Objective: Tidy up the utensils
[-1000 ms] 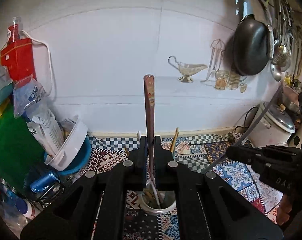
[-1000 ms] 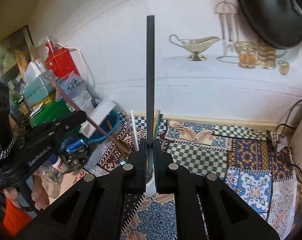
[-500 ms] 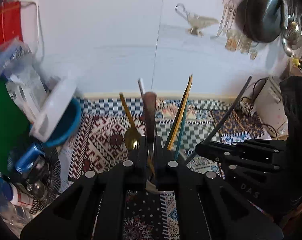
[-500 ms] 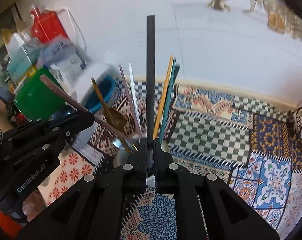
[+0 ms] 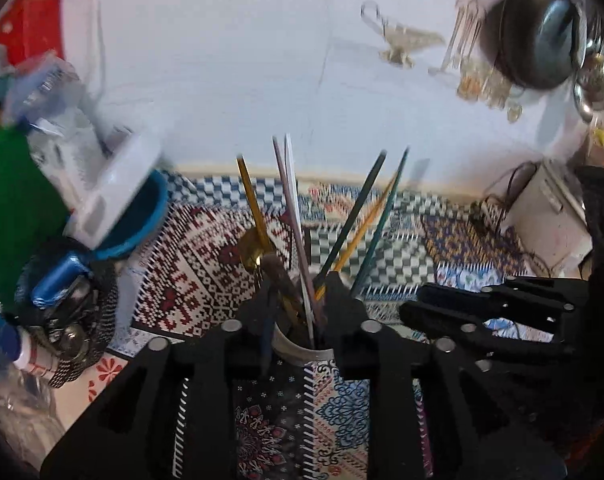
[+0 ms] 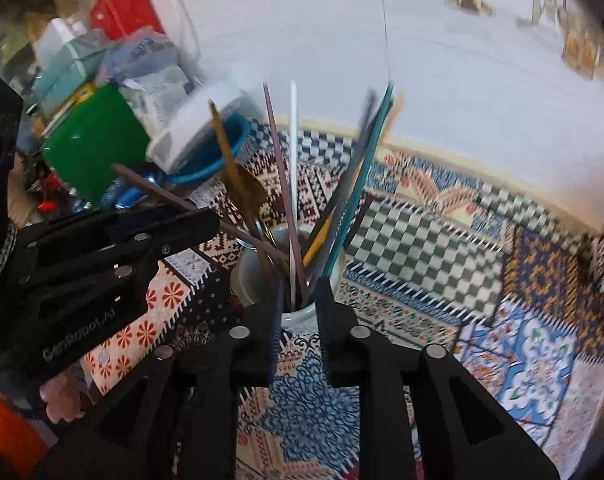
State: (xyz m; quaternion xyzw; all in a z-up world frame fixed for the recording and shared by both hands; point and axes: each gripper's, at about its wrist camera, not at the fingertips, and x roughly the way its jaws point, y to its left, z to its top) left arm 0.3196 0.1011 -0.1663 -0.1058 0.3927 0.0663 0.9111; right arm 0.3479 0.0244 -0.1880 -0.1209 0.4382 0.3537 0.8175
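**Clutter on a patterned cloth**

A patchwork tablecloth (image 6: 442, 248) covers the surface. Far left sit a green container (image 6: 94, 140), a red box (image 6: 126, 8) and a blue bowl (image 5: 142, 216). A dark pan (image 5: 538, 32) hangs far right.

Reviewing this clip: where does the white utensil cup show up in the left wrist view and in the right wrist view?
Left wrist: the white utensil cup sits at lower centre, mostly hidden between the left gripper fingers; only its rim shows.
Right wrist: the cup is at centre, just beyond the right gripper, its mouth visible.
Shared landmark: the gold spoon standing in the cup, left of the white chopstick.
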